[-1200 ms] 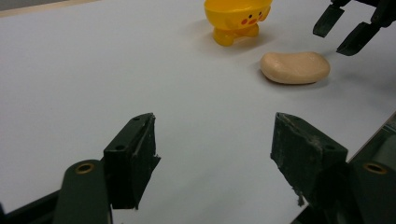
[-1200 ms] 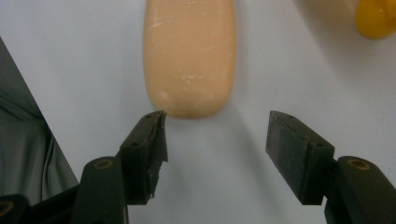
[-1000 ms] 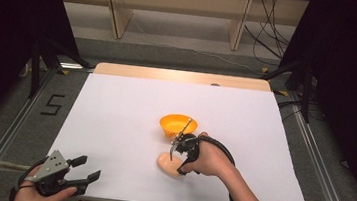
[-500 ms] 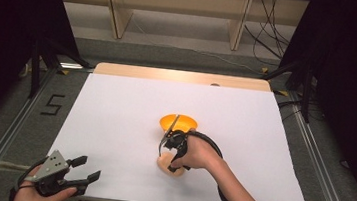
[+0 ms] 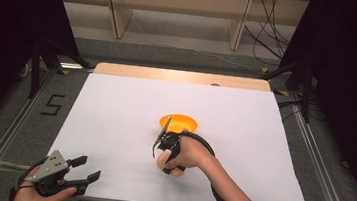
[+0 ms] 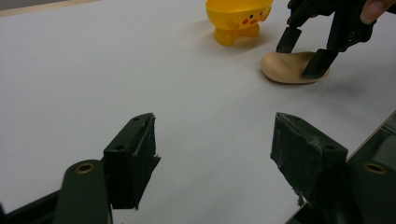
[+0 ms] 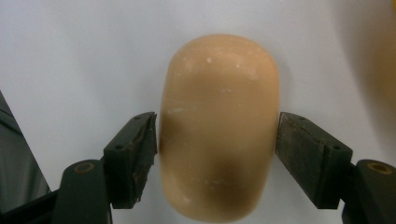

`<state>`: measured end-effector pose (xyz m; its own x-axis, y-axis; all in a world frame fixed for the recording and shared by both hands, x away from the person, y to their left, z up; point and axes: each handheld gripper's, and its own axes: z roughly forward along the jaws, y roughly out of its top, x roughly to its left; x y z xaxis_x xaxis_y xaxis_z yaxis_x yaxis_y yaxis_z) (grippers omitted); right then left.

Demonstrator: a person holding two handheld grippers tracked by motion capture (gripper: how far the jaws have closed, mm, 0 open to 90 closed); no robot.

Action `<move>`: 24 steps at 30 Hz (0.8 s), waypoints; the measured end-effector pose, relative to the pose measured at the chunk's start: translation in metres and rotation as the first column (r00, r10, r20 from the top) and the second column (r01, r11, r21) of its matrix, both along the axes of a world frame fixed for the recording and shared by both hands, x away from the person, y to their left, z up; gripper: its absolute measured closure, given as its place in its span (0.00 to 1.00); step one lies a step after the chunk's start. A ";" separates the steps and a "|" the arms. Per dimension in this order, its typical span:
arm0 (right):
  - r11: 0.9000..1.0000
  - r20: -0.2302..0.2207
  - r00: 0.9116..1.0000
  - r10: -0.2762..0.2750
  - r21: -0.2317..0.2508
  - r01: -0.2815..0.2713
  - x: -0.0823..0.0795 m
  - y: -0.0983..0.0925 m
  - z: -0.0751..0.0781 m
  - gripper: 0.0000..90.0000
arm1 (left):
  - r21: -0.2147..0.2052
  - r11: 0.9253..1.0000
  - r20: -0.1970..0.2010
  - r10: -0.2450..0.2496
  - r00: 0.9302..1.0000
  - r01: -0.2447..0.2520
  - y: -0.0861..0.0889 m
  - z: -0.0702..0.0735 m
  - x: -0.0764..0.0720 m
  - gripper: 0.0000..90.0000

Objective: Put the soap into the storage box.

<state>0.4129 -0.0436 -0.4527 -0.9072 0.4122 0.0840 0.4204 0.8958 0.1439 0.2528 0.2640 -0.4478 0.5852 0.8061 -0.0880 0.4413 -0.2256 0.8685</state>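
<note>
White covers the bench, a wooden strip at its far edge. Near the middle stands a yellow bowl; just beside it on the near side lies a tan bun, straddled by the right claw, whose jaws have just been opening, pads barely clear. At the near left corner the left claw hangs spread, holding nothing.

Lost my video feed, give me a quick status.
Right hand-held gripper open, astride tan bread roll on the table. Left hand-held gripper open, empty. Yellow bowl just beyond; nothing blocking.
</note>
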 end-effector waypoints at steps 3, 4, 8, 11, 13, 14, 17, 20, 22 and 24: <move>1.000 -0.004 1.000 0.009 -0.011 -0.009 0.000 0.003 -0.004 0.33 | -0.016 1.000 -0.003 0.000 1.000 0.000 0.000 -0.001 0.000 0.34; 0.999 0.013 0.999 0.045 -0.006 -0.045 0.002 0.003 -0.007 0.33 | -0.017 1.000 -0.003 0.000 1.000 0.000 0.000 -0.001 0.000 0.34; 1.000 0.014 1.000 0.027 -0.016 -0.026 0.001 0.006 -0.009 0.34 | -0.018 1.000 -0.003 -0.001 1.000 0.001 0.000 -0.001 0.000 0.34; 0.999 0.017 0.999 0.037 -0.019 -0.037 0.001 0.006 -0.009 0.35 | -0.017 1.000 -0.002 0.000 1.000 0.000 0.000 -0.001 0.000 0.34; 0.998 0.025 0.998 0.061 -0.016 -0.061 0.002 0.005 -0.009 0.36 | -0.018 1.000 -0.002 0.000 1.000 0.000 0.000 -0.001 0.000 0.34; 0.998 0.028 0.998 0.061 -0.028 -0.061 0.001 0.005 -0.008 0.37 | -0.019 1.000 -0.002 -0.001 1.000 0.000 0.000 -0.001 0.000 0.34; 0.992 0.047 0.991 0.124 -0.029 -0.123 0.001 0.007 -0.009 0.37 | -0.019 1.000 -0.003 0.000 1.000 0.000 -0.001 -0.001 0.000 0.34; 0.988 0.049 0.987 0.151 -0.044 -0.148 0.000 0.007 -0.009 0.37 | -0.019 1.000 -0.002 0.000 1.000 0.000 0.000 -0.001 0.000 0.34; 0.980 0.057 0.978 0.199 -0.039 -0.197 0.001 0.007 -0.009 0.37 | -0.019 1.000 -0.002 0.000 1.000 0.000 0.000 -0.001 0.000 0.34; 0.974 0.065 0.972 0.228 -0.033 -0.226 0.001 0.006 -0.009 0.37 | -0.018 1.000 -0.002 -0.001 1.000 0.001 0.000 -0.001 0.000 0.34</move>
<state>0.4136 -0.0378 -0.4616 -0.9805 0.1961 0.0114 0.1957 0.9704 0.1417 0.2532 0.2638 -0.4486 0.5854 0.8041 -0.1037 0.4431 -0.2103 0.8715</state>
